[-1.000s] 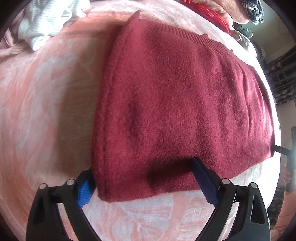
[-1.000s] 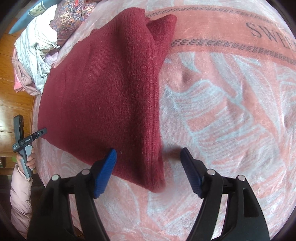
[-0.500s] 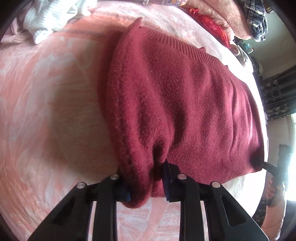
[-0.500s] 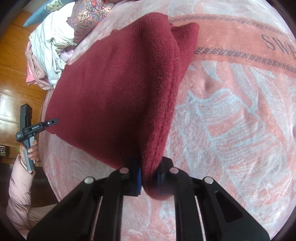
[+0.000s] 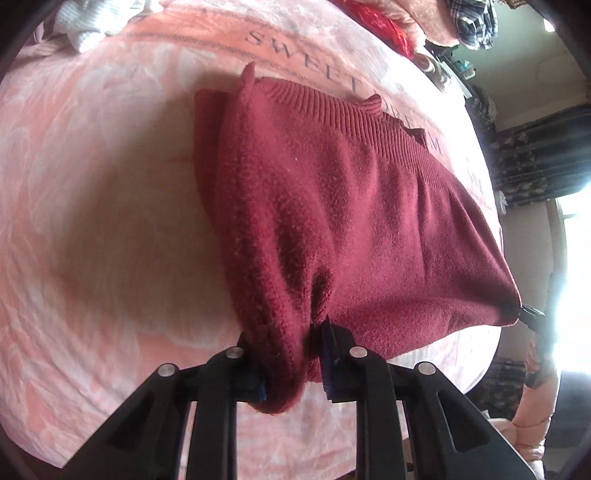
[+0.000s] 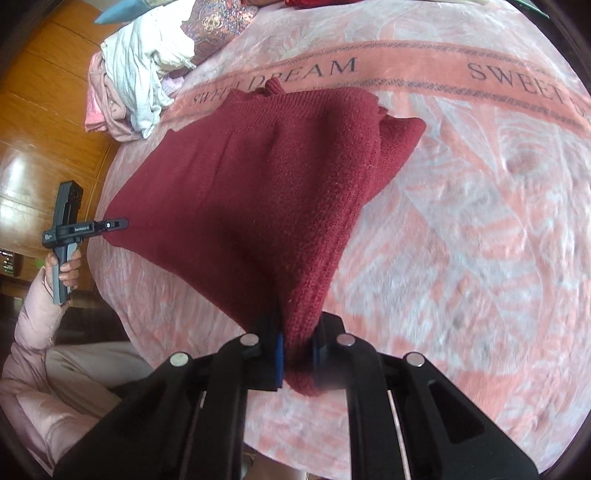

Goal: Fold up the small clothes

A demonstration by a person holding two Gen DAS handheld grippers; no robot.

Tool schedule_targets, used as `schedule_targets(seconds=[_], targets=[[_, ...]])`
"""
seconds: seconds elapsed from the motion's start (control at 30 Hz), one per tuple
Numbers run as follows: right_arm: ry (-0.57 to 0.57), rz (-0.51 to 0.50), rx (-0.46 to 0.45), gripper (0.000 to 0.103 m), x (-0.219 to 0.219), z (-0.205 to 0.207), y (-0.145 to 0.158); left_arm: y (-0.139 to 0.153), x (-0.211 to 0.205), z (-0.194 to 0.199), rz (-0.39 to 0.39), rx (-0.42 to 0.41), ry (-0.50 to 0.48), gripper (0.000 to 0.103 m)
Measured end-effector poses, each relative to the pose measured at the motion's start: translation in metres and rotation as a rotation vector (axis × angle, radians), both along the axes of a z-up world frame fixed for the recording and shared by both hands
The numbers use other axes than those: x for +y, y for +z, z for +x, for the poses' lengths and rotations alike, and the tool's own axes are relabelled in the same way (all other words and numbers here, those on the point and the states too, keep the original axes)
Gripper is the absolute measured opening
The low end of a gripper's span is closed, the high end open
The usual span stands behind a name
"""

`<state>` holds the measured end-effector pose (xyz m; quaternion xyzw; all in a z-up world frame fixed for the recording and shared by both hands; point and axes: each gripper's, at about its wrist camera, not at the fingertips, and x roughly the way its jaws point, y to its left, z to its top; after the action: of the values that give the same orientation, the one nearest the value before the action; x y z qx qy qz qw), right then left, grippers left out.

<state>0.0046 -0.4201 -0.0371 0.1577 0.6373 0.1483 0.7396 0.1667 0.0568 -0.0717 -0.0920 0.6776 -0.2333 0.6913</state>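
On the bed, both claws, left and right, have just clenched the maroon sweater's near corners; the near edge now lifts, starting the fold.

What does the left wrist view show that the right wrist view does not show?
Only the left wrist view shows a plaid cloth and a dark curtain. Only the right wrist view shows a wooden wall and the person's hand on a hand-held gripper's handle. Both show the red sweater, the pink blanket and white clothes.
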Motion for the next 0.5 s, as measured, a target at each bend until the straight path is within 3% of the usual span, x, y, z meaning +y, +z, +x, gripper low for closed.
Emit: schedule_targets(seconds=[0.1,0.2,0.27,0.33,0.4,0.43,0.5], targets=[[0.012,-0.022,0.057,0.01,0.005,-0.023,-0.028,-0.007,-0.005,-0.028,0.04,0.001,-0.061,0.022],[-0.019,-0.028,0.112,0.012,0.006,-0.025,-0.065,-0.028,-0.015,-0.04,0.134,-0.041,-0.122,0.025],[-0.013,-0.05,0.154,0.027,0.005,-0.028,-0.081,-0.047,-0.02,-0.041,0.186,-0.051,-0.152,0.033],[-0.022,-0.025,0.155,0.029,0.0,-0.027,-0.077,-0.054,-0.023,-0.04,0.196,-0.075,-0.159,0.044],[-0.037,-0.048,0.12,0.038,-0.01,-0.029,-0.064,-0.049,-0.022,-0.038,0.189,-0.083,-0.162,0.051],[-0.042,-0.061,0.09,0.046,-0.013,-0.028,-0.054,-0.044,-0.018,-0.037,0.193,-0.087,-0.15,0.063],[-0.069,-0.058,0.041,0.049,-0.022,-0.024,-0.037,-0.025,-0.005,-0.03,0.192,-0.134,-0.106,0.066]])
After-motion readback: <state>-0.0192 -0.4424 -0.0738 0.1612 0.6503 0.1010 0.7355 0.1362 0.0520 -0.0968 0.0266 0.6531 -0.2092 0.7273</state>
